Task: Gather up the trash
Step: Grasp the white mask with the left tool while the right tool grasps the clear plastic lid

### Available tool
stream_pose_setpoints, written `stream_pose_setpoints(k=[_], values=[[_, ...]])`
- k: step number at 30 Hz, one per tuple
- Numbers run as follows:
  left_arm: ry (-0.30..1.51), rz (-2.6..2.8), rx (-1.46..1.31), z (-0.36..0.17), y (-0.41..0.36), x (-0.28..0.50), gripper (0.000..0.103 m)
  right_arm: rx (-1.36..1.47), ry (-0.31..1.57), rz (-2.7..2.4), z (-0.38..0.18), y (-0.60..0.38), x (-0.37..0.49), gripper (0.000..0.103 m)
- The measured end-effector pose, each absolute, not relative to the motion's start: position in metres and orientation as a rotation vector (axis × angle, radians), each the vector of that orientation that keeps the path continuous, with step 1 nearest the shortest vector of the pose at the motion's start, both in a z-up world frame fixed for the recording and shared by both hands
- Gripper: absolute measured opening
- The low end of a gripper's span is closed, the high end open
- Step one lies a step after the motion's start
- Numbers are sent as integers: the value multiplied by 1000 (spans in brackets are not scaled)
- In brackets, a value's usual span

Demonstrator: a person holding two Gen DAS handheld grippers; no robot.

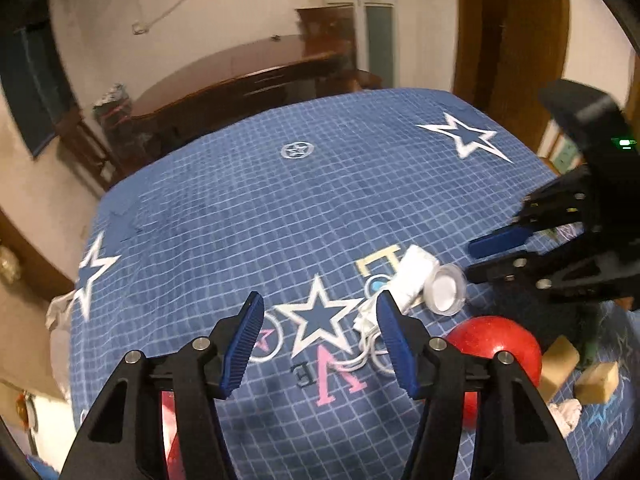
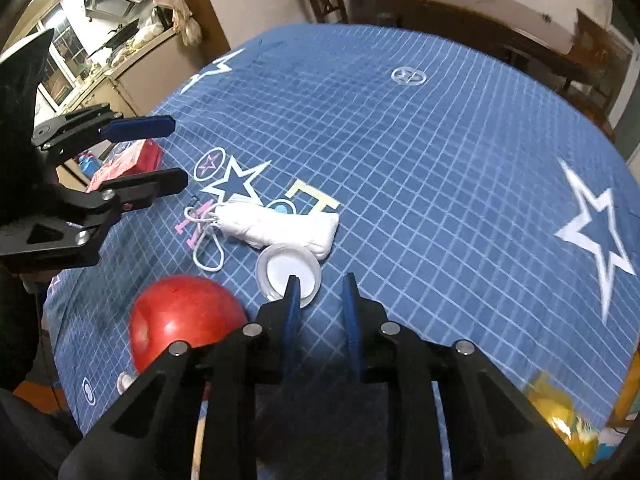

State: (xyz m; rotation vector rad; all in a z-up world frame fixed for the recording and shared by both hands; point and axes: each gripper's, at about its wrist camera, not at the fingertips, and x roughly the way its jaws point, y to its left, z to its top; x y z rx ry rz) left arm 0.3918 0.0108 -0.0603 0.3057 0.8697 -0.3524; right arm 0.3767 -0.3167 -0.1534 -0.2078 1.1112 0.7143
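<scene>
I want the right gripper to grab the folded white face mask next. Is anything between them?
Yes. The clear round plastic lid lies against the near side of the folded white face mask, right ahead of the right gripper. The red apple sits off to the side.

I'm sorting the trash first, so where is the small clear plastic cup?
In the right wrist view the cup lies on its side on the blue tablecloth, against the white mask, right of the red apple.
</scene>
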Motion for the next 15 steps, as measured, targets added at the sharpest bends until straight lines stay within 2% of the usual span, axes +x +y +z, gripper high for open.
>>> stream_pose_setpoints(k=[1,5,10,15], values=[[872,-360,315,-64,9,396,60,-202,1120,728,-156,-316,379,19],[906,-440,332,-73,2,408,60,-199,1135,752,-168,-319,379,4],[934,-543,357,-86,-13,415,57,-165,1072,707,-160,-335,372,0],[955,-631,370,-97,-31,415,47,-129,1009,647,-137,-367,358,0]])
